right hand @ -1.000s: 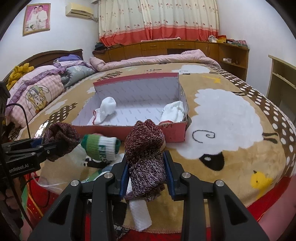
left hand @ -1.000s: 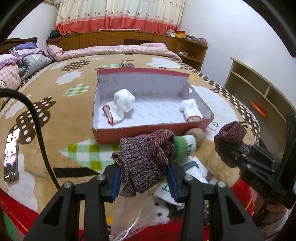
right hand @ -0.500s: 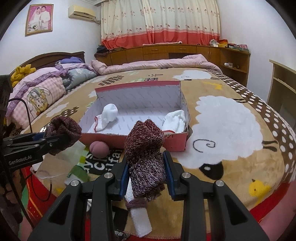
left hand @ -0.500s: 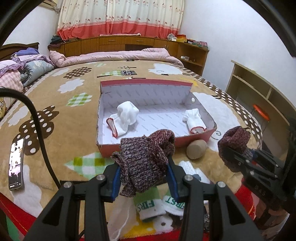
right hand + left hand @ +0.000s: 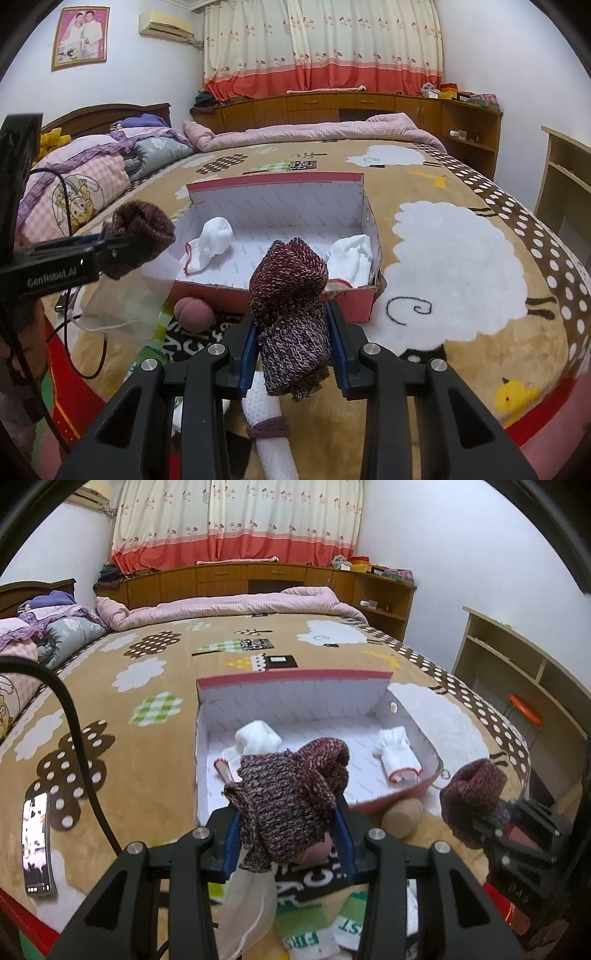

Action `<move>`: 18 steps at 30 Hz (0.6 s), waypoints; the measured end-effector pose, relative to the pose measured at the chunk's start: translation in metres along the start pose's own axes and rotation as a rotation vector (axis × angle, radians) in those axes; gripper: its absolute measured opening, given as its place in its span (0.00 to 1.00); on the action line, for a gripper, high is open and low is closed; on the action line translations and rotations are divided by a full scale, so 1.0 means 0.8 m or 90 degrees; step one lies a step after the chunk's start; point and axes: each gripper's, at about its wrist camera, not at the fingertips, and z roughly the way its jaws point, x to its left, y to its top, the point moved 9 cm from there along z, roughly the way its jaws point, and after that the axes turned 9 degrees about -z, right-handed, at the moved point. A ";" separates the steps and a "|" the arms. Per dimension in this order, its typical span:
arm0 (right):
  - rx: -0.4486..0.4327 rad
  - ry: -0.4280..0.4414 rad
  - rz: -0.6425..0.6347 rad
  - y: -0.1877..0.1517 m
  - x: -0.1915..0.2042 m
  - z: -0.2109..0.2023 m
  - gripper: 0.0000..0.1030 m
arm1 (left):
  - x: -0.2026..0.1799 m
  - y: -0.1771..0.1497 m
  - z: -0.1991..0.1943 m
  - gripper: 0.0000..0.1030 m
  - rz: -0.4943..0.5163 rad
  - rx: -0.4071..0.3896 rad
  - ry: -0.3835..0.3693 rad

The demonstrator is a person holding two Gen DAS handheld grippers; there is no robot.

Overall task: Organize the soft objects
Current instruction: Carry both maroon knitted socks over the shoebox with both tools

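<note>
My left gripper (image 5: 288,834) is shut on a rolled maroon knit sock (image 5: 291,790), held above the near wall of the open red shoebox (image 5: 291,675); a sheer mesh bag (image 5: 251,904) hangs under it. My right gripper (image 5: 291,350) is shut on a second maroon knit sock (image 5: 290,291), just short of the shoebox (image 5: 273,181). Two white sock bundles lie inside the box, one at the left (image 5: 258,738) and one at the right (image 5: 397,753). Each gripper shows in the other's view, the right one (image 5: 476,808) and the left one (image 5: 136,236).
On the bedspread before the box lie a pink ball (image 5: 194,314), green and white socks (image 5: 310,938), a white roll tied with yarn (image 5: 271,432) and a tan roll (image 5: 402,814). A phone (image 5: 35,842) lies at left with a black cable (image 5: 74,738). Pillows (image 5: 70,184) are piled left, shelves (image 5: 517,672) right.
The left gripper has risen and moved toward the box with its sock, so the green socks and the box now sit lower in its view. The right gripper has hardly moved.
</note>
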 end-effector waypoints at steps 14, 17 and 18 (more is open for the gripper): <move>0.002 0.003 0.004 0.013 -0.003 0.008 0.33 | 0.014 0.021 0.035 0.43 -0.026 0.034 -0.014; 0.003 0.003 0.005 0.009 -0.003 0.011 0.33 | 0.019 0.014 0.046 0.43 -0.032 0.044 -0.005; 0.003 0.004 0.006 0.010 -0.003 0.013 0.33 | 0.020 0.011 0.048 0.43 -0.033 0.045 -0.003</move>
